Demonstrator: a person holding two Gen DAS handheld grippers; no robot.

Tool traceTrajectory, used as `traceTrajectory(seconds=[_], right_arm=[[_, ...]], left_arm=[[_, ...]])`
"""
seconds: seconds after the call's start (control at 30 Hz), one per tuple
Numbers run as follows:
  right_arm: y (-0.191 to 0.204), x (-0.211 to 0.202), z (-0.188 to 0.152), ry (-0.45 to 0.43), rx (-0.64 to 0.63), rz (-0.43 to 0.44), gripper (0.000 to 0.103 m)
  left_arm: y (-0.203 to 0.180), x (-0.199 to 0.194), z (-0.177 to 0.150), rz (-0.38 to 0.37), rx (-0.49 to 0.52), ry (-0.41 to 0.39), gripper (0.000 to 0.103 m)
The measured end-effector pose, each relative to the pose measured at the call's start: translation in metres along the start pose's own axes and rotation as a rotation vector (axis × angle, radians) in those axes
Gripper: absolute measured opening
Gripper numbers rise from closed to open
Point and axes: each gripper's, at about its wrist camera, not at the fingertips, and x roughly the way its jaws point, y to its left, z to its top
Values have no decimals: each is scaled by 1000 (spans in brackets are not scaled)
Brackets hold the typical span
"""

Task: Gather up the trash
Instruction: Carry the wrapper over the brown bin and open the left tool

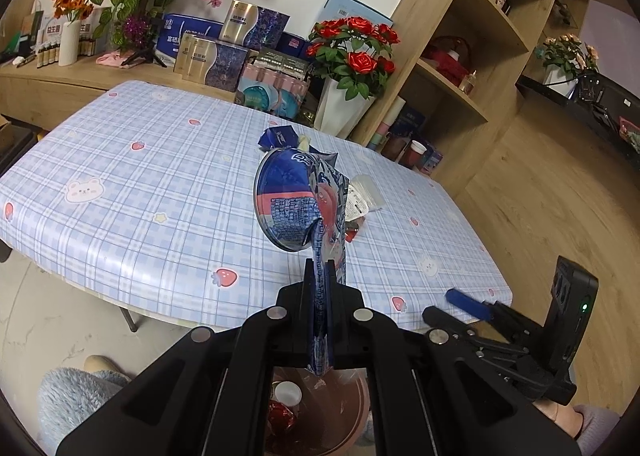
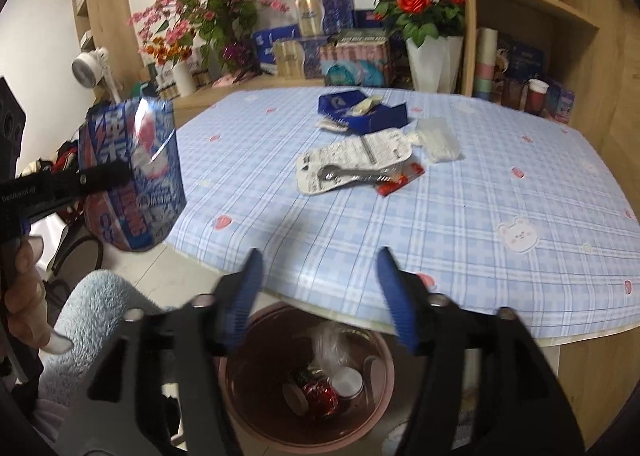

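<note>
Hiding most of the bin [image 1: 352, 416], left gripper [image 1: 320, 268] pinches a snack bag [image 1: 296, 200].

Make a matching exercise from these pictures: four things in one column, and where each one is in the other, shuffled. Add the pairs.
Things
1. blue snack bag
2. red foil wrapper
3. blue box
4. white vase of red roses

Places
A. lying open on the table
B. behind the table's far edge
C. clamped in the left gripper
D. inside the pink bin

Pairs: 1-C, 2-D, 3-A, 4-B
</note>
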Motion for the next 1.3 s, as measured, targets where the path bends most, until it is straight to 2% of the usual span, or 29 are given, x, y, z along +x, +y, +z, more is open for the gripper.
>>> traceTrajectory(seconds=[0.13, 0.27, 0.57, 0.97, 1.13, 1.17, 1.2, 1.23, 1.3], right_arm=[[-7, -9, 5, -52, 9, -69, 90], [-14, -18, 11, -102, 23, -137, 97], [-24, -28, 15, -152, 25, -199, 97], [-36, -29, 7, -154, 52, -209, 97], [-41, -29, 3, -156, 73, -211, 97], [-42, -29, 3, -154, 76, -212, 97], [-43, -29, 2, -153, 78, -215, 97], [-44, -30, 1, -154, 81, -217, 97], [-47, -30, 1, -153, 85, -220, 97]], left_arm=[[-6, -1, -1, 4, 28, -2, 4], [-13, -1, -3, -3, 52, -2, 4], [-24, 5, -15, -22, 99, 31, 4], [-34, 16, -28, -51, 130, 81, 4], [-38, 21, -32, -85, 142, 97, 5], [-38, 22, -32, -93, 140, 96, 6], [-39, 23, -33, -97, 139, 96, 12], [-40, 24, -33, -97, 138, 95, 25], [-39, 23, -32, -93, 133, 80, 34]])
